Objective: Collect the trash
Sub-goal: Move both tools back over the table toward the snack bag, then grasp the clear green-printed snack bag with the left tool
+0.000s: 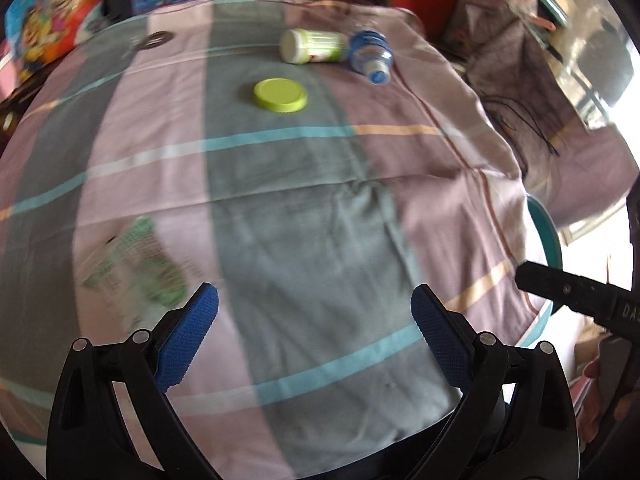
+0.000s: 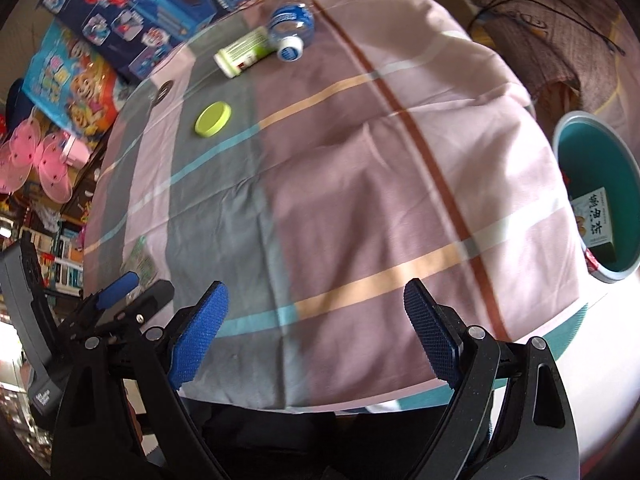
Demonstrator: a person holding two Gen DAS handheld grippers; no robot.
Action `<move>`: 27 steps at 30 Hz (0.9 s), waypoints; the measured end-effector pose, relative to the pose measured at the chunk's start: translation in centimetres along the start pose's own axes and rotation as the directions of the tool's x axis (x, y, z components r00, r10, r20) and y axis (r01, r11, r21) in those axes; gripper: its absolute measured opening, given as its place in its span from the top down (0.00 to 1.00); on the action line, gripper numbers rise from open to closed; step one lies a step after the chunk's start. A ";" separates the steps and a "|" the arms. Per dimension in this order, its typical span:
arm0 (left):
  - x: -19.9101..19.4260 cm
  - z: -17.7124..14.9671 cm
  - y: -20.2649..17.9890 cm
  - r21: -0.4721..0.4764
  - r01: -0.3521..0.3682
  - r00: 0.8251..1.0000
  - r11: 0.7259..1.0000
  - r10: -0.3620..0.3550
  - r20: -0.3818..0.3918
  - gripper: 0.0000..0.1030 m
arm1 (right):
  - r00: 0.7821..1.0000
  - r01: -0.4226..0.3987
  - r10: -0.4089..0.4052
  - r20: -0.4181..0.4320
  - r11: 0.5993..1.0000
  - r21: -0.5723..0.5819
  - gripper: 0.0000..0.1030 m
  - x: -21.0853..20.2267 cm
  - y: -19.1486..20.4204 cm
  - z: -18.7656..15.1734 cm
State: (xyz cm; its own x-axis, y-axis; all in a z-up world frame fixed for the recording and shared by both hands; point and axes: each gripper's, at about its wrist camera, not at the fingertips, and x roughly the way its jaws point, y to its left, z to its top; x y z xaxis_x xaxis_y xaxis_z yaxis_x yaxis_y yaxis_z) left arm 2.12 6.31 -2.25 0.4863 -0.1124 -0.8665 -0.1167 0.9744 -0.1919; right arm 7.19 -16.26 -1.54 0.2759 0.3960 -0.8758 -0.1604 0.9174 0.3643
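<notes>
Right wrist alone, box (image 2: 598,216) inside bin (image 2: 576,124)

We see the left gripper (image 1: 314,318), jaws apart and empty, above a striped cloth (image 1: 288,200); beyond it lie a green lid (image 1: 280,95), white jar (image 1: 310,46) and blue bottle (image 1: 372,55).

Striped cloth-covered table (image 1: 304,200), lime lid (image 1: 281,95), white-green container (image 1: 311,45), blue bottle (image 1: 371,56), green wrapper (image 1: 138,268)
</notes>
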 end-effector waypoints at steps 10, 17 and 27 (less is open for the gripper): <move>-2.1 -1.6 7.3 -0.183 -0.086 0.996 0.979 0.088 0.006 0.06 | 0.999 -0.031 0.029 -0.045 0.998 -0.046 0.17 1.0 2.5 -1.5; -0.8 -1.5 9.9 -0.289 -0.107 0.994 0.951 0.105 -0.024 0.06 | 0.997 -0.035 0.030 -0.074 0.997 -0.074 0.17 2.3 3.6 -1.5; 1.4 0.7 9.0 -0.315 -0.055 0.998 0.947 0.048 -0.028 0.06 | 0.996 -0.025 0.021 -0.086 0.999 -0.045 0.17 3.8 2.6 0.2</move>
State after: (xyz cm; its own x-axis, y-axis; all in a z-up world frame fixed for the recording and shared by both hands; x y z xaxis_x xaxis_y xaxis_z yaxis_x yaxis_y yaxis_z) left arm 2.35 15.04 -4.90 0.4555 -0.0706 -0.8874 -0.4102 0.8681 -0.2796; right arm 7.97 -12.35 -3.82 0.1901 0.4107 -0.8917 -0.2098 0.9043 0.3717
